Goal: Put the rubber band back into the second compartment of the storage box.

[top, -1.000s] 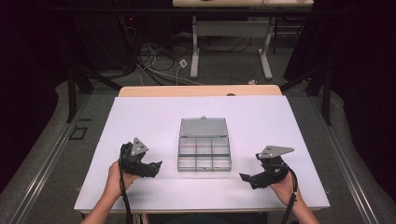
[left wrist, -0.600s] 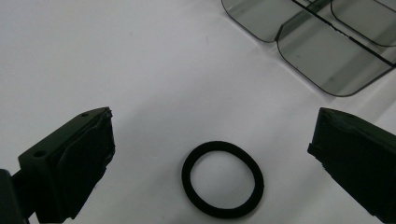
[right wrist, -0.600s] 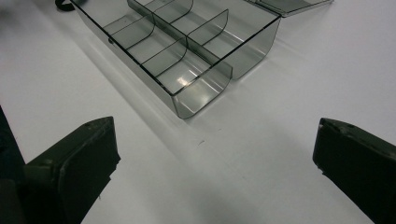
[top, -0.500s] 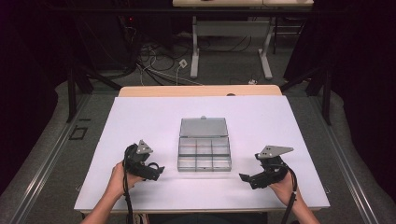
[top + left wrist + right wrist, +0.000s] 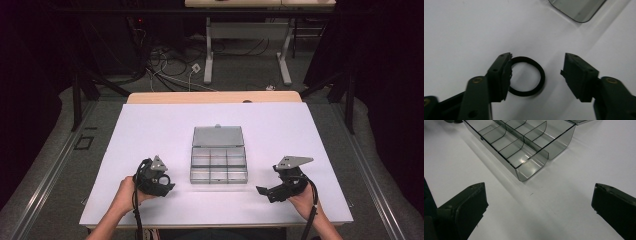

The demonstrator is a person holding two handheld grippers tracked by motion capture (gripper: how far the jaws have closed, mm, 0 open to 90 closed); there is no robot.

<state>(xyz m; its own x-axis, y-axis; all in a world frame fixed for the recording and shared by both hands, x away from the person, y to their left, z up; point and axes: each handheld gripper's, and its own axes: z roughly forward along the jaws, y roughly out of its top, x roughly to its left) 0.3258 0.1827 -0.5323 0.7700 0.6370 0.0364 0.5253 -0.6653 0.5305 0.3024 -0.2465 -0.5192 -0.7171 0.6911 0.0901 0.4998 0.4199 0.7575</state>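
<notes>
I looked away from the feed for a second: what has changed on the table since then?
The left claw has shifted slightly toward the clear compartment box, and its jaws have just been closing around a black ring lying on the white table. One jaw touches the ring, the other stands apart, so it is not gripped yet. The right claw, open, and the box stayed put.

I see a white bench (image 5: 150, 130) with a strip of bare wood (image 5: 215, 97) along its far edge. Beyond it, on the grey floor (image 5: 55, 165), a tangle of cables (image 5: 165, 62) lies far left, and the pale legs of another table (image 5: 247, 45) stand at the far centre.
</notes>
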